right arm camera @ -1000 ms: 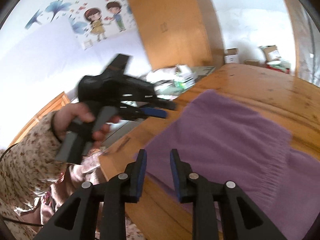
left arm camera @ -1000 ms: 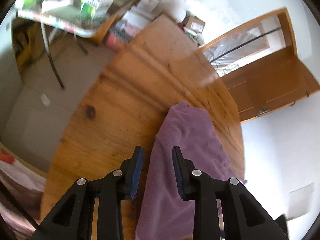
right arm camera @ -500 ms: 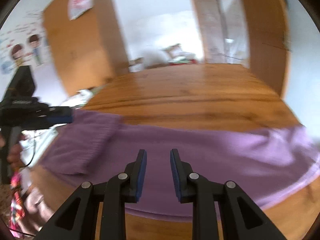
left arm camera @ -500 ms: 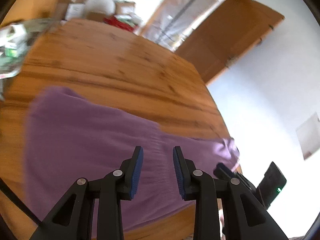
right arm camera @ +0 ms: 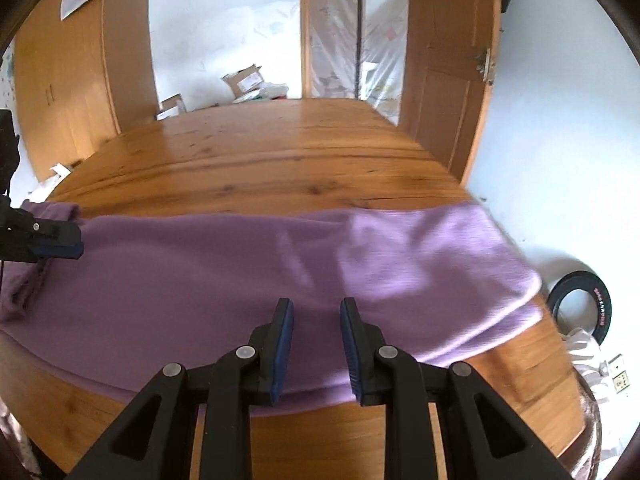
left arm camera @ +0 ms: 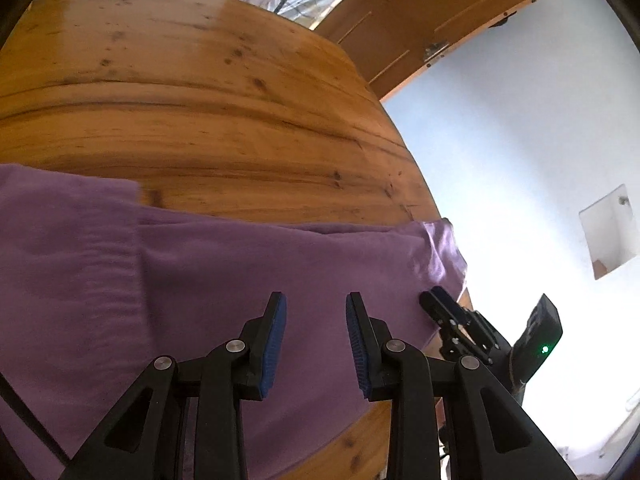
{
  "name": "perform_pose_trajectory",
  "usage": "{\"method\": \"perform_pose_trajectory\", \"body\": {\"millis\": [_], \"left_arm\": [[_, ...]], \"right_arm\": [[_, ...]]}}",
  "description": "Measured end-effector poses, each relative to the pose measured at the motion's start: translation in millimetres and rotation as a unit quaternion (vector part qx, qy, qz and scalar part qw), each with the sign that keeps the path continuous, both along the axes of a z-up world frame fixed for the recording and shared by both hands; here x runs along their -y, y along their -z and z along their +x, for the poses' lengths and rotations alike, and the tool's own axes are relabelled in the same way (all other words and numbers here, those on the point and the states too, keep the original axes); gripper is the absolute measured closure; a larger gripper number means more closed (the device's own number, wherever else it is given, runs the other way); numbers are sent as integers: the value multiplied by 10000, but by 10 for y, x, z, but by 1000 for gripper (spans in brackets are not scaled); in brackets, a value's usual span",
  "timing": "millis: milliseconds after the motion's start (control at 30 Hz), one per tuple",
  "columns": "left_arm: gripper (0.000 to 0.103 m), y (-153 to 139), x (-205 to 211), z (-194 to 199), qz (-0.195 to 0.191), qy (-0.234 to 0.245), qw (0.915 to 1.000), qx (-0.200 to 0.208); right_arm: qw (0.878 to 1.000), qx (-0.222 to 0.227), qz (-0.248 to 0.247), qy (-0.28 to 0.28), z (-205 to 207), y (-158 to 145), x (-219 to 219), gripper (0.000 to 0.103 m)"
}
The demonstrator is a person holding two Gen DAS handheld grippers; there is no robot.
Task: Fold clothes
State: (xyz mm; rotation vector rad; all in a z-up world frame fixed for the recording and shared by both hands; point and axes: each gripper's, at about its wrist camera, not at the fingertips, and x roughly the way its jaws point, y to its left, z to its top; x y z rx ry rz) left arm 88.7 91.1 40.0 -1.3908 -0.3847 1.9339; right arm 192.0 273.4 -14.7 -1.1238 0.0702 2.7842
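The purple garment point(right arm camera: 256, 272) lies as a long band across the near part of the wooden table point(right arm camera: 280, 152), its right end draped over the table's right edge and its left end folded into a thicker layer with a ribbed hem point(left arm camera: 132, 248). A second ago I saw this cloth only from its left end, running away from me lengthwise; both views now face it square-on across its long near edge. I read this as a repositioning between folds, not a fold in progress.

My right gripper point(right arm camera: 316, 340) hangs above the near edge of the cloth, jaws partly apart with nothing between them. My left gripper point(left arm camera: 314, 344) stands the same way over the left half, jaws moderately apart and empty. A second ago the left gripper was off the table's left end; it now shows at the left margin of the right view, over the hem.

Judgement: the lengthwise fold appears done. The next fold likely brings one end over the other, so each gripper needs a corner along the near edge
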Motion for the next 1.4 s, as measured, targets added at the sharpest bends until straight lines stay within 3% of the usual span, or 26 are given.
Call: {"method": "perform_pose_trajectory", "body": {"millis": [433, 533, 667, 800, 1000, 1167, 1400], "left_arm": [[71, 82, -575, -71, -173, 363, 9992, -8], [71, 53, -734, -67, -254, 508, 9983, -101], [71, 19, -959, -51, -325, 788, 9961, -219], [71, 7, -1170, -34, -323, 1069, 9935, -220], [71, 0, -1464, -35, -288, 1373, 9900, -174], [71, 9, -1664, -25, -334, 1589, 9866, -170], [71, 12, -1769, -38, -291, 1701, 9849, -154]], "right_arm": [[9927, -12, -48, 1201, 257, -6, -845, 80], [9898, -121, -238, 1403, 348, -38, -1029, 78], [9822, -285, -695, 1723, 460, -59, -1253, 67], [9743, -301, -1219, 1872, 472, -7, -1418, 67], [9675, -402, -1622, 1900, 404, 19, -1532, 67], [9688, -329, -1522, 1930, 274, 26, -1458, 66], [9757, -74, -804, 2038, 122, 38, -1268, 67]]}}
